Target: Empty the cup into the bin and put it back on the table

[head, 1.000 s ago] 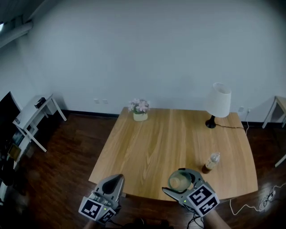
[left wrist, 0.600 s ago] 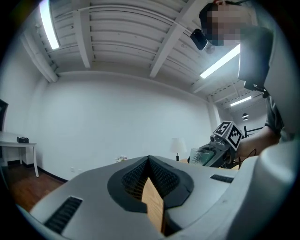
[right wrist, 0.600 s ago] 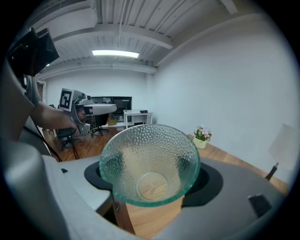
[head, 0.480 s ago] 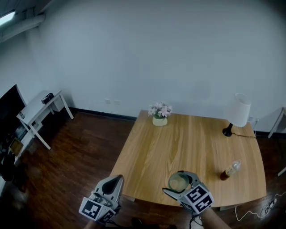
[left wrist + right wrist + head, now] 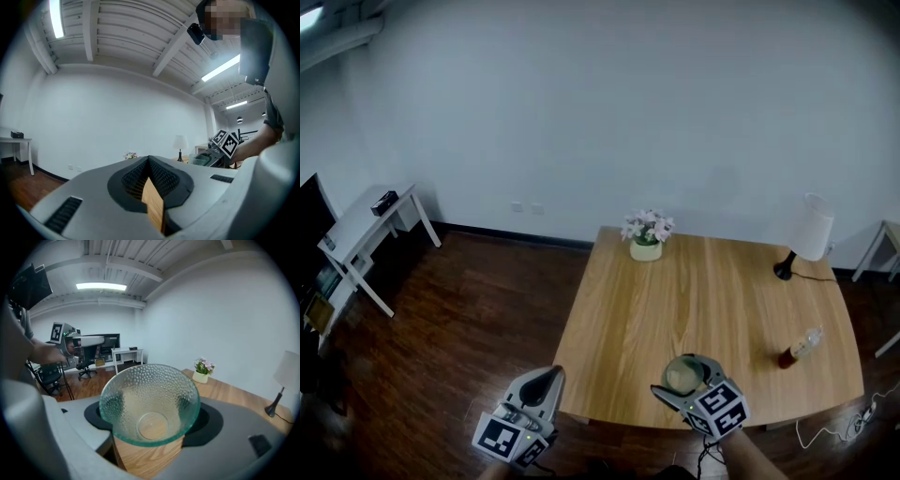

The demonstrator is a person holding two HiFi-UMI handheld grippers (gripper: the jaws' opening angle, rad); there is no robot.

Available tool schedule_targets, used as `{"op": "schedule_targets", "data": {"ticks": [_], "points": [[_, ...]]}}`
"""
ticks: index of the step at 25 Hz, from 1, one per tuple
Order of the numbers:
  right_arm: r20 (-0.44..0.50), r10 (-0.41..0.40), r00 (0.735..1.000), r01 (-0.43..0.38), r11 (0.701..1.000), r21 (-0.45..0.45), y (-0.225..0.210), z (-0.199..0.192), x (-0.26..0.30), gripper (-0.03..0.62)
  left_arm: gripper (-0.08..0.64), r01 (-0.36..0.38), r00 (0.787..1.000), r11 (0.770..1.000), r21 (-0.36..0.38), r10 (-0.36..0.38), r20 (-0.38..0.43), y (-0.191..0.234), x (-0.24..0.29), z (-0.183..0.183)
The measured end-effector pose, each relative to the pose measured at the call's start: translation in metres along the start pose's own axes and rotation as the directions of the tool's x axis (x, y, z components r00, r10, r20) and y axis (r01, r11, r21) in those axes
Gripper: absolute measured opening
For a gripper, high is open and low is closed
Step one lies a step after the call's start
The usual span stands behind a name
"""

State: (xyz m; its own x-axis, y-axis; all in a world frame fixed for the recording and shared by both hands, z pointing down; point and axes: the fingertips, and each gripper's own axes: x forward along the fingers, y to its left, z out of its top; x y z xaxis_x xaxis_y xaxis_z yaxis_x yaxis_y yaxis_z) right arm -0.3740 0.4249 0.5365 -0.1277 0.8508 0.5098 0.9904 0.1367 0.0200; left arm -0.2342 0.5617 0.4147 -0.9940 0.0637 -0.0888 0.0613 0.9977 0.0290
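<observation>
Two grippers low at near desk (image 5: 675, 291) edge. Right gripper (image 5: 683, 373) clamped empty glass cup (image 5: 150, 404) between jaws, over desk. Left gripper (image 5: 546, 380) jaws closed, empty, beside desk corner, over floor (image 5: 469, 309).

Ceiling tubes (image 5: 55, 18) are lighting the room evenly, cool, slightly dim. Head view is darkening toward its corners; floor (image 5: 459, 309) is reading murky. Both gripper views are bending lines fisheye-style, with black corners. Cup (image 5: 150, 401) is showing faint glints; shadows soft.
</observation>
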Motion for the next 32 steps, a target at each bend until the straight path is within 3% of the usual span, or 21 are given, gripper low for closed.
{"op": "schedule_targets", "data": {"ticks": [8,18,25,32], "points": [[-0.021,-0.051,0.998,0.052,0.998,0.025,-0.011,-0.005,0.025,0.399,0.005,0.081,0.994,0.994,-0.077,-0.087,-0.073,-0.01,0.029,-0.051],[-0.061,-0.06,0.996,0.067,0.99,0.12,-0.029,-0.051,0.065,0.399,0.005,0.055,0.984,0.993,-0.106,-0.072,-0.164,-0.003,0.065,-0.104],[-0.111,-0.056,0.992,0.073,0.985,0.157,-0.033,-0.097,0.093,0.399,0.005,0.072,0.963,0.988,-0.139,-0.105,-0.25,-0.01,0.078,-0.151],[-0.093,-0.095,0.991,0.109,0.981,0.16,-0.037,-0.113,0.104,0.4,0.005,0.063,0.945,0.983,-0.175,-0.115,-0.307,-0.012,0.084,-0.185]]}}
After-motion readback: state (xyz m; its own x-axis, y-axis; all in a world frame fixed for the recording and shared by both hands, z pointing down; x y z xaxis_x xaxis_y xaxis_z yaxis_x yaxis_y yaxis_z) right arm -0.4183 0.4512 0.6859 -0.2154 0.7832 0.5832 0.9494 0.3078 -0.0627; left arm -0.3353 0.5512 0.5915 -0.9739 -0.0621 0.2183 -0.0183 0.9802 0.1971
